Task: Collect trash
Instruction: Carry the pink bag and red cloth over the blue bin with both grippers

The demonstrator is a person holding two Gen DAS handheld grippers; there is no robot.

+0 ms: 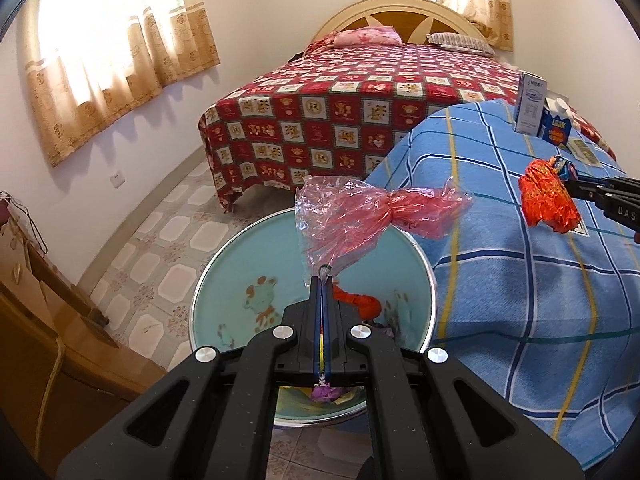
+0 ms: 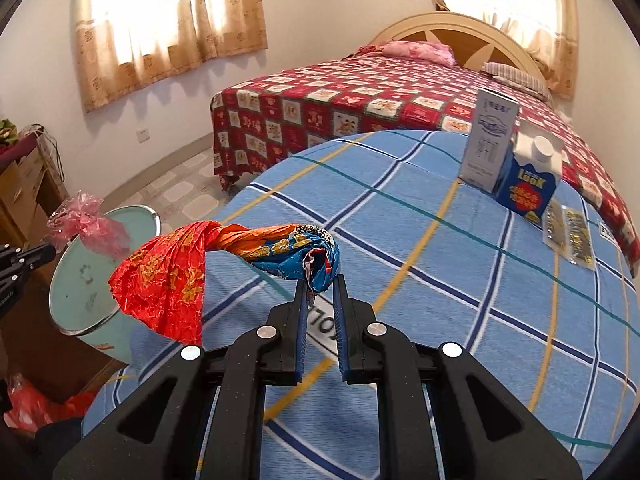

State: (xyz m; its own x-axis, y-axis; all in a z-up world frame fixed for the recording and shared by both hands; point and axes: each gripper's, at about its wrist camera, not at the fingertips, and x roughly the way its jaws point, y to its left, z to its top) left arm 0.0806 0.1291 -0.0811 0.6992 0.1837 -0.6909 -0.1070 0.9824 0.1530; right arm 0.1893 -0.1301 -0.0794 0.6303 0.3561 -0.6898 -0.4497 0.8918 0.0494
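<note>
My left gripper (image 1: 323,278) is shut on a corner of a crumpled pink clear plastic bag (image 1: 360,216) and holds it above the open teal trash bin (image 1: 224,280). The bin holds some trash, including a red piece (image 1: 360,304). My right gripper (image 2: 321,282) is shut on the blue end of a twisted red, orange and blue wrapper (image 2: 180,276) and holds it over the blue plaid table cover (image 2: 440,280). That wrapper also shows in the left wrist view (image 1: 548,196). The bin (image 2: 84,280) and pink bag (image 2: 86,224) show at the left of the right wrist view.
On the table stand a white carton (image 2: 490,140) and a blue LOOK carton (image 2: 528,184), with flat packets (image 2: 572,236) beside them. A bed with a red patterned cover (image 1: 340,108) lies behind. Wooden furniture (image 1: 48,320) stands left of the bin. A red bag (image 2: 32,404) lies on the floor.
</note>
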